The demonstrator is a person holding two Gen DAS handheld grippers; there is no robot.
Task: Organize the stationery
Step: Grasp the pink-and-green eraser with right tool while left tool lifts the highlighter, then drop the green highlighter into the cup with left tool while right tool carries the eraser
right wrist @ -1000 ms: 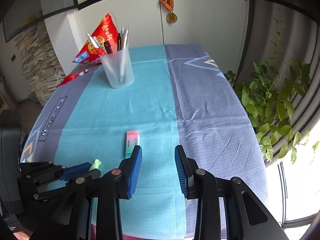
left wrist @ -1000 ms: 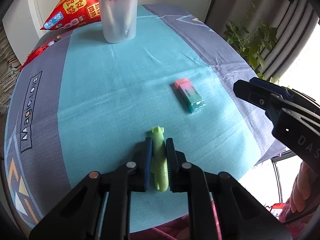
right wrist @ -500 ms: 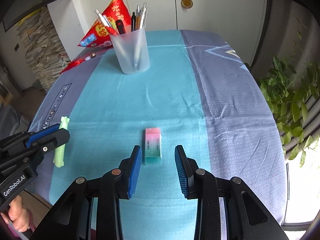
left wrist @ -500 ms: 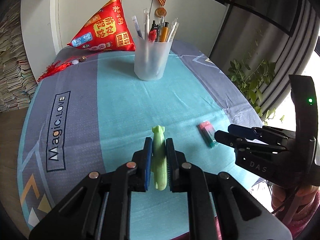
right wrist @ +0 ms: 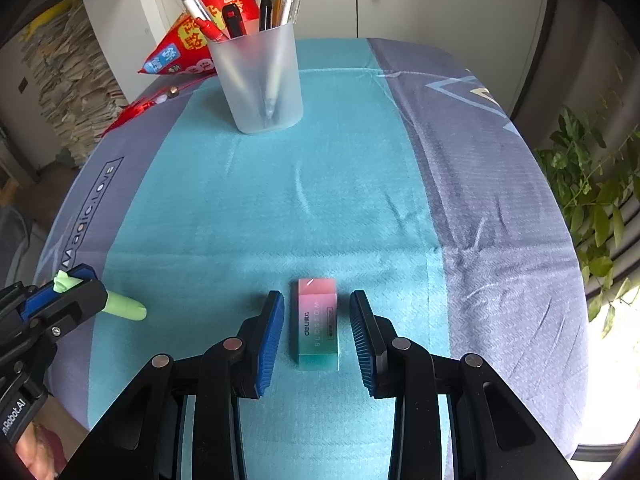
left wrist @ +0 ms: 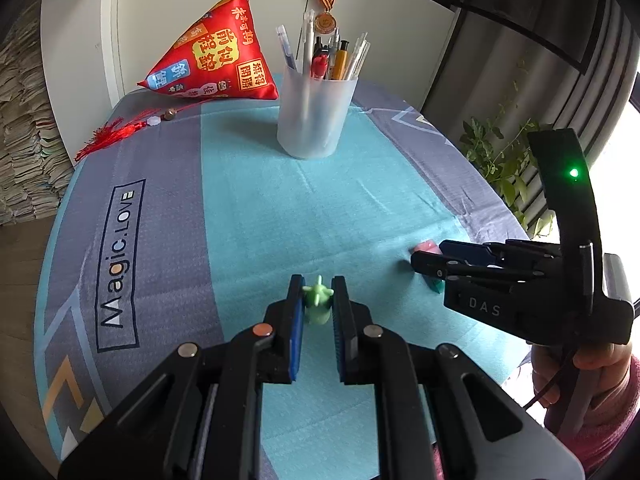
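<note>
We hold a green pen in one gripper and straddle an eraser with the other.

Our left gripper (left wrist: 317, 308) is clamped on the green pen (right wrist: 122, 307), lifted above the teal cloth (right wrist: 248, 216) with its tip pointing across the table. Our right gripper (right wrist: 316, 320) stands part open, a pad on each side of the eraser (right wrist: 318, 322), which lies flat on the cloth; neither pad touches it. The cup (right wrist: 258, 80) of pens stands well apart at the far end.
</note>
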